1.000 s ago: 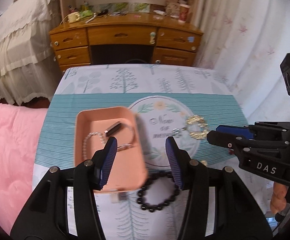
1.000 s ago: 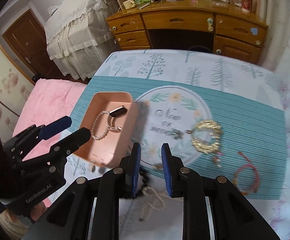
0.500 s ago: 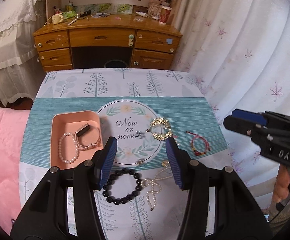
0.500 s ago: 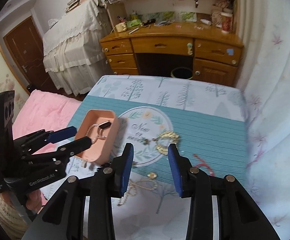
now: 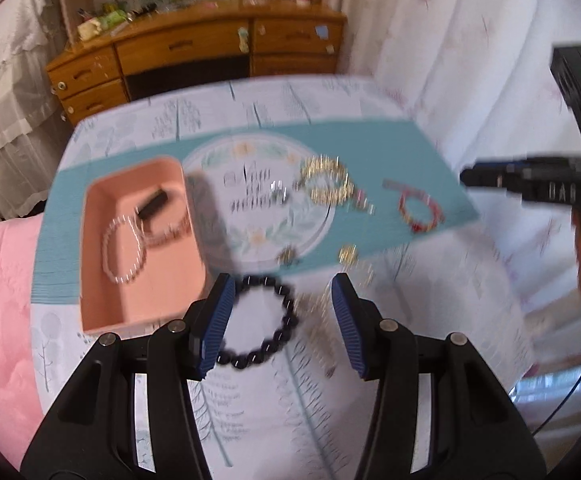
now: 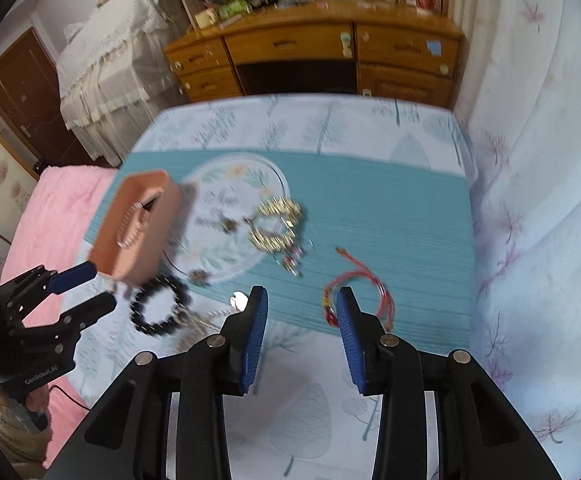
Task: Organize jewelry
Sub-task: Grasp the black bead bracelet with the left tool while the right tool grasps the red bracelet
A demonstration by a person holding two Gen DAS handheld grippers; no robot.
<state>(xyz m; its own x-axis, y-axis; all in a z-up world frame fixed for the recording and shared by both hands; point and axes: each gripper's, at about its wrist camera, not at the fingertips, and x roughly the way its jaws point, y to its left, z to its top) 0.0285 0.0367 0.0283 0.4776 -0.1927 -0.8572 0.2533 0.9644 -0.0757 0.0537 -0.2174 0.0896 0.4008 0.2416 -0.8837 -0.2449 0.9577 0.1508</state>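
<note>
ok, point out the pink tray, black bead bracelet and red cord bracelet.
pink tray (image 5: 106,312), left wrist view, bare floor.
black bead bracelet (image 5: 286,322), left wrist view, right-side beads.
red cord bracelet (image 6: 364,274), right wrist view, upper cord.

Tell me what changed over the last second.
The right tool has just opened wider, nothing between its jaws, and swung toward the red bracelet. The left tool dropped toward the black bracelet, jaws unchanged. Pink tray and jewelry stayed put.

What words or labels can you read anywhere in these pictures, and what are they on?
"GenRobot.AI": on the left gripper, seen from the right wrist camera.
"DA": partial, blurred, on the right gripper, seen from the left wrist camera.
Script on the round emblem of the tablecloth: too blurred to read.
</note>
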